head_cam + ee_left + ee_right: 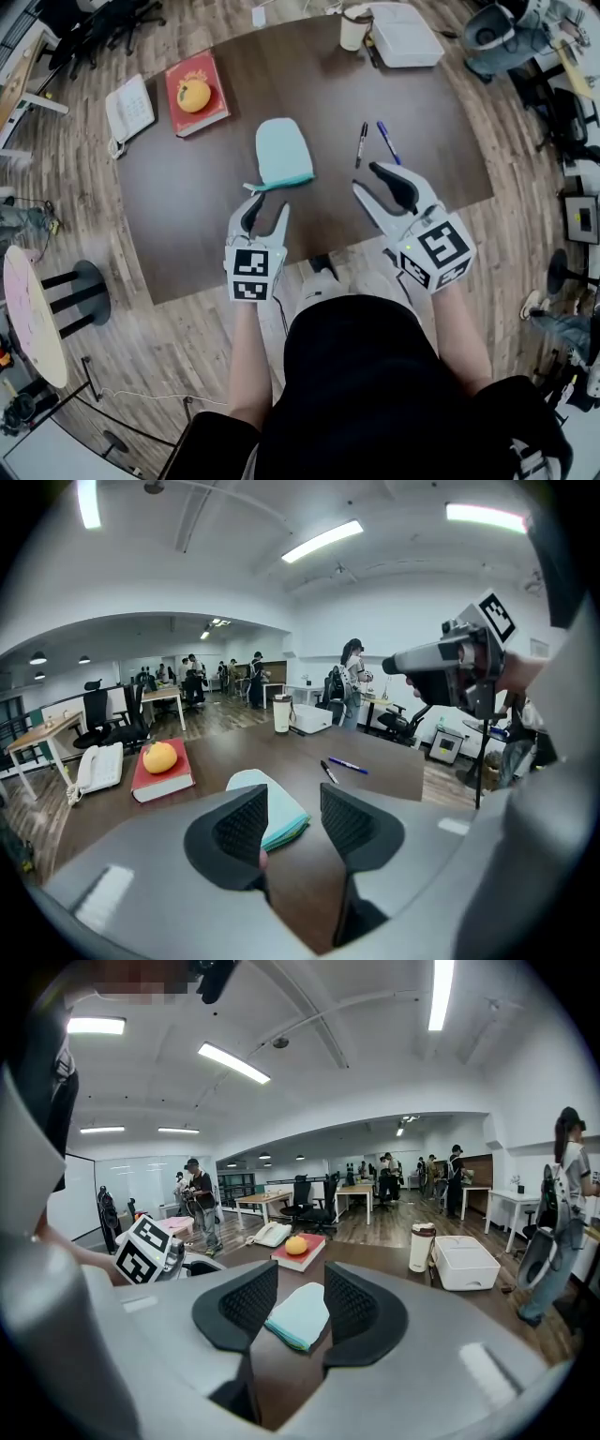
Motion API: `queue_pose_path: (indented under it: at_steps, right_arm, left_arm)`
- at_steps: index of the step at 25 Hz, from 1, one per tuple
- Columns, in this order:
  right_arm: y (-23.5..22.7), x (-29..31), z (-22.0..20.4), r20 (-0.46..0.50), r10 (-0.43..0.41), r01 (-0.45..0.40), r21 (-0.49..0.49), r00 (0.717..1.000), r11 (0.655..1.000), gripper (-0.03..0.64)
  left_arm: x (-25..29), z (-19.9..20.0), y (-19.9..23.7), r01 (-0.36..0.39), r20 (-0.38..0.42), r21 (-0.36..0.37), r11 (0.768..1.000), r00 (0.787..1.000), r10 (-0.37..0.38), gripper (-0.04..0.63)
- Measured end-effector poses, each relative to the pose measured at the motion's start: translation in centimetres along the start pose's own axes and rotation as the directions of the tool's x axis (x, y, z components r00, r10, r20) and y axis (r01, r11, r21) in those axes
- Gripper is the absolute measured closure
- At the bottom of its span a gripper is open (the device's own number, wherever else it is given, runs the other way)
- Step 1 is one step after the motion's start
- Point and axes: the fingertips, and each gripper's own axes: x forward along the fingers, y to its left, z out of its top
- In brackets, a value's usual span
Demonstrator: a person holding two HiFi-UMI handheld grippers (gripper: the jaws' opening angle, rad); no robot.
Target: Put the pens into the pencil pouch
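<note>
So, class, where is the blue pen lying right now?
In the head view the blue pen lies on the dark table, right of the black pen and just beyond the right gripper.

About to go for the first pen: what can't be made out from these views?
- Pencil pouch opening, open or zipped: too small in head view; the left tool covers part of its near end in left gripper view.
- Black pen and blue pen: caps too small to tell in head view; neither shows in right gripper view.
</note>
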Motion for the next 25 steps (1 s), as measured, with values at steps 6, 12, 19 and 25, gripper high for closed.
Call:
queue_pose_path:
  at_steps: [6,12,19,25]
  right_arm:
    - [0.7,1.4,-1.3,-0.03,-0.004,0.005,0.016,1.0,1.0,0.481]
    - [0.6,1.7,-2.4,-0.059,-0.018,0.02,0.03,0.998,0.999,0.481]
    - [0.3,2.4,-3.4,-0.082,-0.019,0.023,0.045,0.996,0.999,0.481]
    - [-0.4,3.4,-4.2,-0.098,-0.014,0.02,0.061,0.995,0.998,0.48]
  left_arm:
    - [1.6,-2.7,1.4,0.015,-0.056,-0.002,1.0,0.998,-0.015,0.425]
    - [3.5,-5.3,2.6,0.003,-0.119,0.005,1.0,0.993,-0.002,0.433]
    - [5.5,-8.2,3.4,0.009,-0.184,0.014,1.0,0.983,-0.006,0.433]
    - [7.5,-10.5,4.5,-0.001,-0.232,0.007,1.0,0.973,0.003,0.437]
